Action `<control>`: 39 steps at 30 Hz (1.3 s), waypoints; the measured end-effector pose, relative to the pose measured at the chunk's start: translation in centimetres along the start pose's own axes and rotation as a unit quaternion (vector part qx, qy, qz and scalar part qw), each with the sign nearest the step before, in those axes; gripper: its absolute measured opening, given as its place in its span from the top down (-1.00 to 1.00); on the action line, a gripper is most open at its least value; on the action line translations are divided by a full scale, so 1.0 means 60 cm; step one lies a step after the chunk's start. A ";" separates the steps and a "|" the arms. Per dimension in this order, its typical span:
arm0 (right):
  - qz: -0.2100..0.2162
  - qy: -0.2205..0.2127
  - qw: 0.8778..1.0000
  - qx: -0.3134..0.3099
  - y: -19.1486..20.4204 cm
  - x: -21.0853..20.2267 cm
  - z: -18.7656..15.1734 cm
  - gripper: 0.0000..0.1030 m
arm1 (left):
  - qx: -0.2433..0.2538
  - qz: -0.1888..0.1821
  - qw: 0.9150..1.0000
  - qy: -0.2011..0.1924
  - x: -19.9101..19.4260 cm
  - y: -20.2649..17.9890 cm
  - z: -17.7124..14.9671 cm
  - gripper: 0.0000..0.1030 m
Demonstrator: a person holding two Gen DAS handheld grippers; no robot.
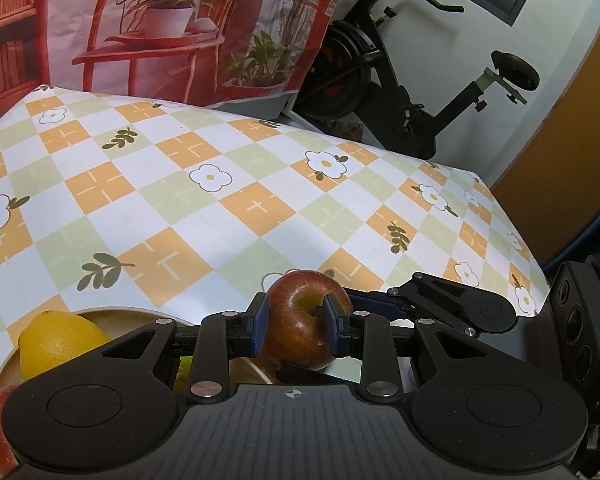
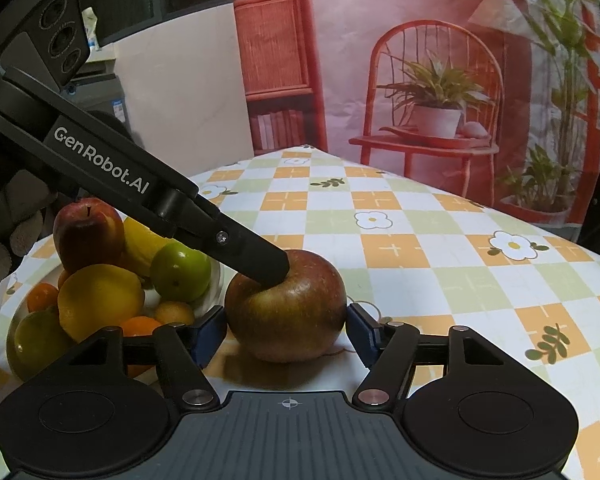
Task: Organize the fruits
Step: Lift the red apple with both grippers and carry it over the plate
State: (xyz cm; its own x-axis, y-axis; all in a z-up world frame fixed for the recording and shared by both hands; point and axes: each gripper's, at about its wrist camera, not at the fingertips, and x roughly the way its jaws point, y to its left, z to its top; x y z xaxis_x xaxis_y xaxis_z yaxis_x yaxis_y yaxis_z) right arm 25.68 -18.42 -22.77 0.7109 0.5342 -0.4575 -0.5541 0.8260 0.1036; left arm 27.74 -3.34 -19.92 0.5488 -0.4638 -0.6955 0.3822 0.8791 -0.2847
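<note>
Red-brown and faintly green near the stem, the apple (image 2: 286, 306) sits on the checked cloth of the desk (image 2: 420, 248), just beside the plate (image 2: 216, 280) that carries the other fruit. The left gripper (image 1: 296, 322) is clamped on it: in its own view the blue pads (image 1: 260, 322) press into both sides of the apple around the stem hollow, and from the right wrist view one black finger comes down onto the top of the fruit. The right gripper (image 2: 286, 330) stands spread, its pads either side of the apple and apart from the skin, so it grips nothing.

As for progress, most of the sorting looks done. The plate already bears a heap: a second red apple (image 2: 88, 236), a lemon (image 2: 100, 304), a green fruit (image 2: 182, 270), a small orange (image 2: 42, 296) and several more citrus pieces. No other fruit shows loose on the cloth, so this apple seems the last one to go. What remains, by my judgement, is to carry it over and set it on the heap, where a round fruit could easily roll off.

Writing: the left gripper's arm reads "GenRobot.AI" (image 2: 102, 166) in white letters. Nothing else legible; the backdrop (image 2: 420, 60) is a printed picture of a red chair and potted plants
</note>
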 end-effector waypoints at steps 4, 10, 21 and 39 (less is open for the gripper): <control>-0.001 -0.008 1.000 0.002 0.000 -0.009 -0.003 -0.19 | 0.006 0.002 1.000 -0.004 -0.005 -0.006 0.000 0.39; 0.001 -0.017 1.000 0.003 0.007 -0.024 -0.001 -0.19 | 0.013 0.000 1.000 -0.007 -0.022 -0.012 -0.002 0.39; 0.005 -0.028 0.999 -0.015 0.052 -0.055 0.024 -0.19 | 0.023 0.007 0.999 -0.026 -0.082 -0.023 -0.013 0.39; 0.040 -0.031 0.997 -0.051 0.166 -0.053 0.071 -0.19 | 0.018 0.018 0.999 -0.037 -0.179 0.020 -0.038 0.39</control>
State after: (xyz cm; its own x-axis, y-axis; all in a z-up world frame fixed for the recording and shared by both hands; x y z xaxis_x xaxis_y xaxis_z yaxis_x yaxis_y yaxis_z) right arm 19.75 -11.14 -16.51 0.6861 0.6103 -0.3960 -0.6489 0.7595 0.0461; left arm 20.58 2.96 -14.28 0.6156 -0.4407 -0.6533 0.3878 0.8911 -0.2357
